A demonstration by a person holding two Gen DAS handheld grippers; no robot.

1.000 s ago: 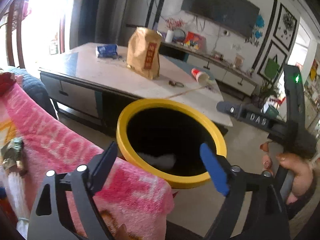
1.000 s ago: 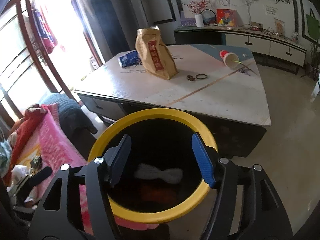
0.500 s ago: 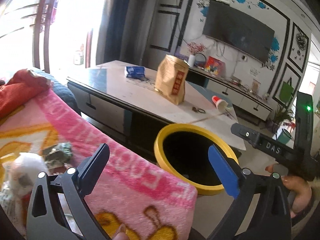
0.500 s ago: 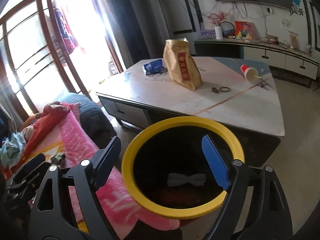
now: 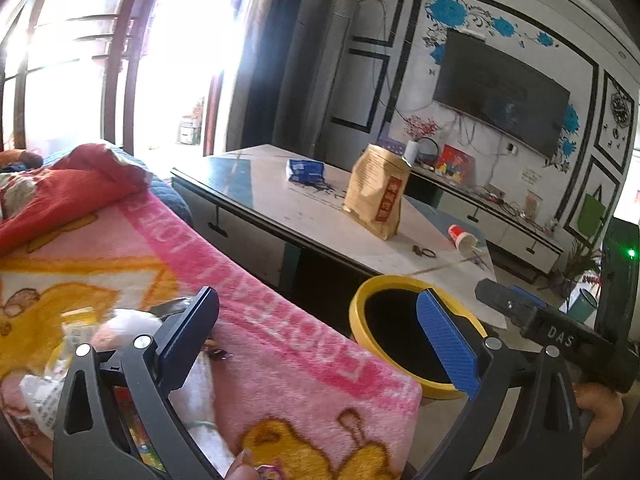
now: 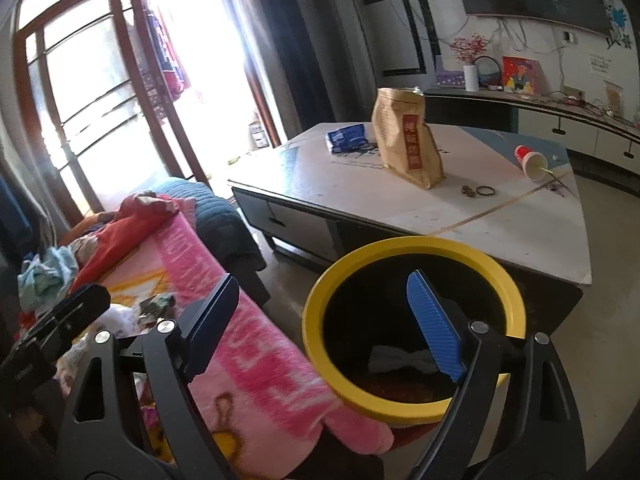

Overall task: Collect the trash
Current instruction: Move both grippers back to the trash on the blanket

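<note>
My left gripper [image 5: 320, 336] hangs open over the pink blanket [image 5: 280, 344], nothing between its fingers. Under its left finger [image 5: 188, 332] lie white tissue and wrappers [image 5: 124, 324]. My right gripper [image 6: 322, 320] has its jaws opening and empty, its blue finger [image 6: 432, 324] above the yellow-rimmed bin [image 6: 400, 248]. White crumpled paper [image 6: 400, 360] lies inside the bin. A dark green wrapper [image 6: 158, 304] rests on the blanket [image 6: 256, 360]. On the coffee table [image 6: 500, 232] are a brown paper bag [image 6: 408, 140], a blue packet [image 6: 346, 138] and a tipped paper cup [image 6: 530, 158].
The bin [image 5: 360, 320] stands on the floor between the blanket-covered sofa and the coffee table [image 5: 280, 196]. Red and blue clothes [image 6: 132, 220] pile up further along the sofa. A TV cabinet [image 6: 580, 120] lines the far wall and a glass door [image 6: 100, 100] is at left.
Both views have swung from the bin toward the sofa, so the bin sits further right and more blanket shows. The right gripper's jaws have widened. The tissue pile came under the left gripper.
</note>
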